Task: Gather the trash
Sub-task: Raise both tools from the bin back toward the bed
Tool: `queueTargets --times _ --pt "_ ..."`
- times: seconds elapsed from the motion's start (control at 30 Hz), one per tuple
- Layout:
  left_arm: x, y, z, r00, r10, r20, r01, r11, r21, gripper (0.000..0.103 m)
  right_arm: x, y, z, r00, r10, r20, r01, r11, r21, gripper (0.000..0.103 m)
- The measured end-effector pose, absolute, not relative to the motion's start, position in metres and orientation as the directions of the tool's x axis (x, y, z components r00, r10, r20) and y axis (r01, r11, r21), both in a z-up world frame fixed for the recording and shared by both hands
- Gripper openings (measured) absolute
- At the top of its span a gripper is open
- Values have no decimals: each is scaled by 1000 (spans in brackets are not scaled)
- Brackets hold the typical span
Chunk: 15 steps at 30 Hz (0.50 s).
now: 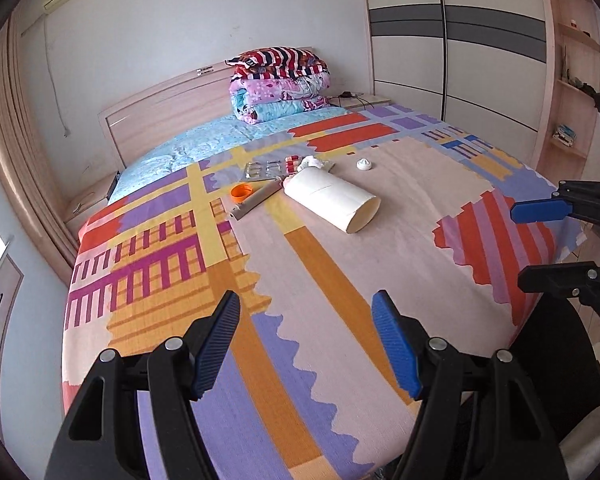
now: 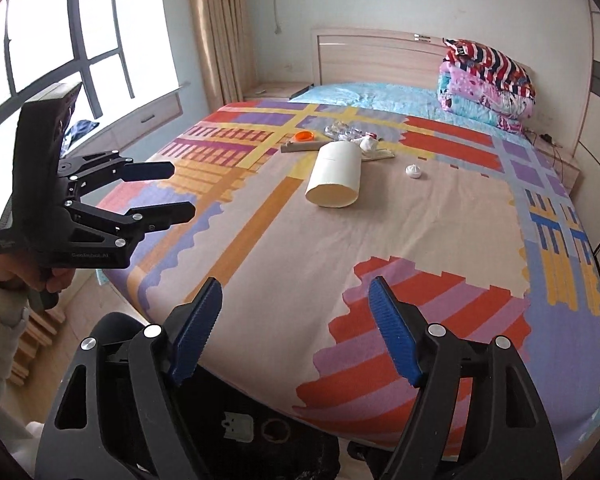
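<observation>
Nearest, the left gripper point(image 1: 306, 344) and the right gripper point(image 2: 296, 330) are held over the foot of the bed point(image 1: 340, 288), their fingers spread wide with nothing between them. Farther up the patterned cover, a white cardboard tube point(image 1: 332, 200) is seen lying on its side. Just beyond it, an orange cap point(image 1: 242, 192), blister packs point(image 1: 264, 170), crumpled tissue point(image 1: 310, 163) and a small white cap point(image 1: 365, 165) are scattered. Folded quilts point(image 1: 280, 84) are stacked by the headboard.

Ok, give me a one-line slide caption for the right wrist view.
Open right claw hovering at the bed's foot, facing a white cardboard tube and small scattered trash on the patterned bedspread.
</observation>
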<state>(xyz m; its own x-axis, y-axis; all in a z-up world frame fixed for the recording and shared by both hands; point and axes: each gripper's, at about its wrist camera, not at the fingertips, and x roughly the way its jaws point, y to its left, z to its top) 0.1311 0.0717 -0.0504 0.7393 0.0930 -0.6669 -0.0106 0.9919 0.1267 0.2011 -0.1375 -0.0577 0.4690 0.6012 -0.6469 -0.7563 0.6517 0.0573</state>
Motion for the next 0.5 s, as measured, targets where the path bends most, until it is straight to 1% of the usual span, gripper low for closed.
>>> queueTargets --times 0.13,0.2,0.4,0.5 --pt "148 86 -48 741 77 -667 -9 994 105 66 217 -121 -60 478 589 -652 -748 662 50 76" --pt "157 94 -47 740 90 -666 -22 994 110 66 225 -112 -63 479 583 -656 -747 663 43 80" --pt "189 119 -49 730 114 -674 -33 991 131 66 250 -86 -71 484 554 -677 -740 673 23 80" --pt "209 129 -55 711 113 -694 -26 991 134 66 261 -73 -75 490 544 -681 -734 678 13 80"
